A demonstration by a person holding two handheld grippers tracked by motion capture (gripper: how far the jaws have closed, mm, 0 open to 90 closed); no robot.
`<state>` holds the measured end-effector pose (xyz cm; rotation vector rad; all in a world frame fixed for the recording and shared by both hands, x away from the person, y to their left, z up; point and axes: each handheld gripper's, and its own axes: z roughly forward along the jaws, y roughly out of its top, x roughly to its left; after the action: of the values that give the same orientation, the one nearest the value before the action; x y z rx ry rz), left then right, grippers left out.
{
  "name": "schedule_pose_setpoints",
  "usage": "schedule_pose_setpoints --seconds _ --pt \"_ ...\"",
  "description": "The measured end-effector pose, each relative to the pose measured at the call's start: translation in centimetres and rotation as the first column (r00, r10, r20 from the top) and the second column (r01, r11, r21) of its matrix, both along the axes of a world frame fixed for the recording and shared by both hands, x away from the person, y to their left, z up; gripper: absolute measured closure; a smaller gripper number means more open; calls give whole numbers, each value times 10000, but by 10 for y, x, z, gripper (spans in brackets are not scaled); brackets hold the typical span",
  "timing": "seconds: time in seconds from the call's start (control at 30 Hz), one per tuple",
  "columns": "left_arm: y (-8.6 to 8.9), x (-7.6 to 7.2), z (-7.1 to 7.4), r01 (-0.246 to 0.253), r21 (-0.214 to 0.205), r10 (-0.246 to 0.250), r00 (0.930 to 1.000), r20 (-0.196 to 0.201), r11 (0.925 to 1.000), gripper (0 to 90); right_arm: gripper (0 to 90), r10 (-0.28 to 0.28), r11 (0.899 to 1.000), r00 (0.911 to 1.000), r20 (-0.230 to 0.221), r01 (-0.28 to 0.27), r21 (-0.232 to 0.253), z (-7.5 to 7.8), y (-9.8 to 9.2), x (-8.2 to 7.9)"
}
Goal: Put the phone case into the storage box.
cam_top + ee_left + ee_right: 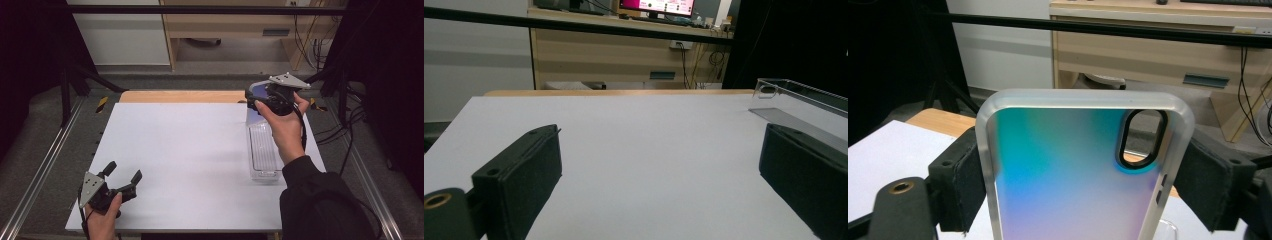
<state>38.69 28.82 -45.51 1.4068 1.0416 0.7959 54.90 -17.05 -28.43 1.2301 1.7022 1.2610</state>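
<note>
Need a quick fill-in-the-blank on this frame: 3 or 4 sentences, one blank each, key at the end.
1. The right gripper is shut on a phone ____.
2. The left gripper stands ____, with nothing between its jaws.
3. On the white table, below the right hand, lies a clear plastic ____.
4. The oval camera cutout sits near the case's ____ end in the right gripper view.

Missing words: case; open; box; top
</note>
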Motion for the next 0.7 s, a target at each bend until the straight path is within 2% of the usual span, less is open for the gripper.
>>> schedule_pose_setpoints --seconds 0.47,0.7 --pt "0 1 -1 -122 -39 122 9999 -73 9999 4 176 -537 9985 9985 -46 537 84 -4 -25 5" --pt "0 2 -1 -67 -8 66 9999 -101 10000 6 176 -698 9975 9975 -85 699 52 -9 -31 9"
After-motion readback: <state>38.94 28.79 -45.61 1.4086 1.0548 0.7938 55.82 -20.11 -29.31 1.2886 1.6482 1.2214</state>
